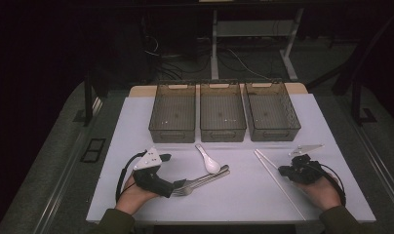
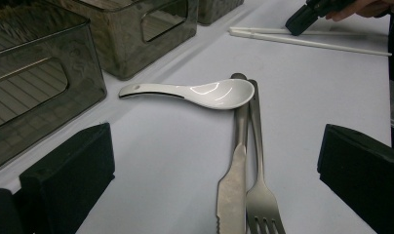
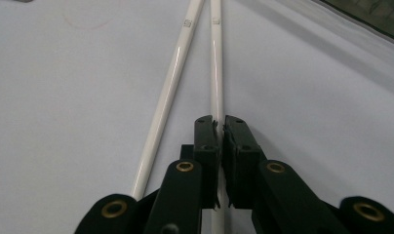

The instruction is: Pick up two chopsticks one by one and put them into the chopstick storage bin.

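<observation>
A white ceramic spoon lies mid-table, its bowl resting on the handle ends of a steel knife and fork that lie side by side. My left gripper is open, jaws wide apart on either side of the knife blade and fork tines. Two white chopsticks lie at the right. My right gripper is shut with the right-hand chopstick running between its jaws, low on the table.
Three grey see-through bins stand in a row at the back of the white table; two of them show close by in the left gripper view. The table's front edge runs just behind both hands.
</observation>
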